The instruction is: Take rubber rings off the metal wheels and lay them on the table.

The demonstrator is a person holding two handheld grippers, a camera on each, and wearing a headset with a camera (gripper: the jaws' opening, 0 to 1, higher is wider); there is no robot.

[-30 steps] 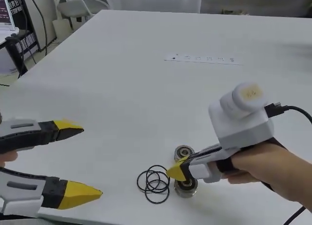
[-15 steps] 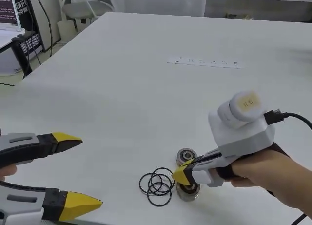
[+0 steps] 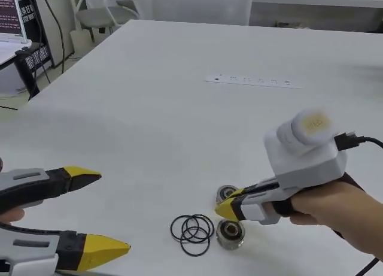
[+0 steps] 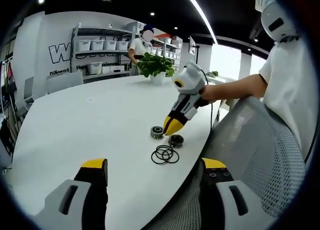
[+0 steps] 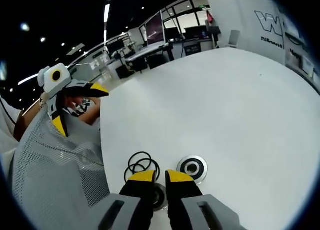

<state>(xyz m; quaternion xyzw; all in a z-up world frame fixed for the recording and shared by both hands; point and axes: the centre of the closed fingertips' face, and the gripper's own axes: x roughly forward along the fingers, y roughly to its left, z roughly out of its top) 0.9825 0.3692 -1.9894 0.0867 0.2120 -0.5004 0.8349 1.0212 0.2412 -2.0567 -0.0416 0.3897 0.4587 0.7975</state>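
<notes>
One metal wheel (image 3: 224, 193) half-hidden behind the right gripper (image 3: 222, 210), closed and empty; left gripper (image 3: 111, 213) wide open, empty.

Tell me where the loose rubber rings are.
In the head view the rubber rings lie overlapping on the table near its front edge, just left of the nearer metal wheel and the right hand-held gripper.

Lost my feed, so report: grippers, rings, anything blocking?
Left gripper open, empty, off to the side. Right gripper shut, tips at the two metal wheels. Rubber rings heaped on the table beside them. Nothing seen blocking.
</notes>
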